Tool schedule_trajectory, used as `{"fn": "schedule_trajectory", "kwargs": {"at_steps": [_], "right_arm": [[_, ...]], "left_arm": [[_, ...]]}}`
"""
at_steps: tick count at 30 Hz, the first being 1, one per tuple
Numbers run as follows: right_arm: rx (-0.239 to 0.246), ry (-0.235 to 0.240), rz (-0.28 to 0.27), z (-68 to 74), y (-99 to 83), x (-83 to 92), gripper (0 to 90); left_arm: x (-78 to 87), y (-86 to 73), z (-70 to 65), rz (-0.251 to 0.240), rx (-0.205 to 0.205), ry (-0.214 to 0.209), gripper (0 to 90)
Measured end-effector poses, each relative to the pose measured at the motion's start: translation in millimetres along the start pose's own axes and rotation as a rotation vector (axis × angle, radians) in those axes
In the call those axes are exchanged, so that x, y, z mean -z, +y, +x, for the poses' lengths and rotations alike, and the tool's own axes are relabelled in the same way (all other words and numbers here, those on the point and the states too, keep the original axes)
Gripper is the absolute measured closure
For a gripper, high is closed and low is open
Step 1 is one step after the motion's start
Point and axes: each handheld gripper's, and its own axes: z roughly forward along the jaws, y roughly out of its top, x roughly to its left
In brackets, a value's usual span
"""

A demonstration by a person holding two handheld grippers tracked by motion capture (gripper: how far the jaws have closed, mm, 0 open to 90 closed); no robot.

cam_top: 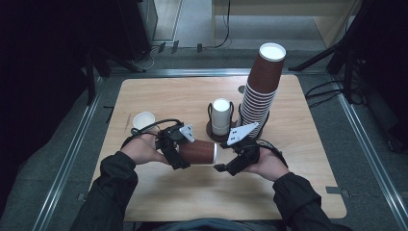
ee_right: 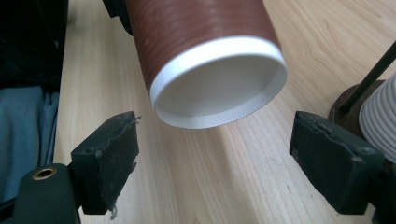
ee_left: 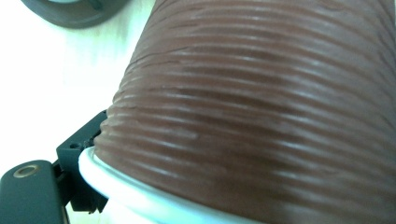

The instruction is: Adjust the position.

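A brown ribbed paper cup (cam_top: 198,152) hangs level above the table, between the two hands. My left gripper (cam_top: 182,155) is shut on its rim end; in the left gripper view the white rolled rim lies against one black finger (ee_left: 77,151), and the brown cup wall (ee_left: 261,107) sits very close to the camera. The cup's white base (ee_right: 219,86) faces my right gripper (ee_right: 215,163). That gripper's jaws stand wide open on either side of the base, a little short of it and not touching. From above, my right gripper (cam_top: 223,167) lies just right of the cup.
A tall leaning stack of brown cups (cam_top: 260,91) stands at the back right of the wooden table (cam_top: 159,91). A dark wire holder (cam_top: 210,127) carries an upturned white cup (cam_top: 221,115) at the centre. One open white cup (cam_top: 143,120) stands at the left.
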Motion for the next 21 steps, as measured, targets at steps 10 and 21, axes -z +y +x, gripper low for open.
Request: {"fn": "schedule_trajectory", "kwargs": {"at_steps": [10, 21], "right_arm": [[0.024, 0.017, 0.022, 3.0, 1.5, -6.3, 15.4], [0.065, 0.037, 0.044, 7.9, 4.6, -16.1, 14.9]], "left_arm": [[-14.5, 10.9, -4.8, 0.055, -0.025, -0.026, 8.2], [-21.0, 22.1, -10.6, 0.066, -0.037, -0.057, 8.1]]}}
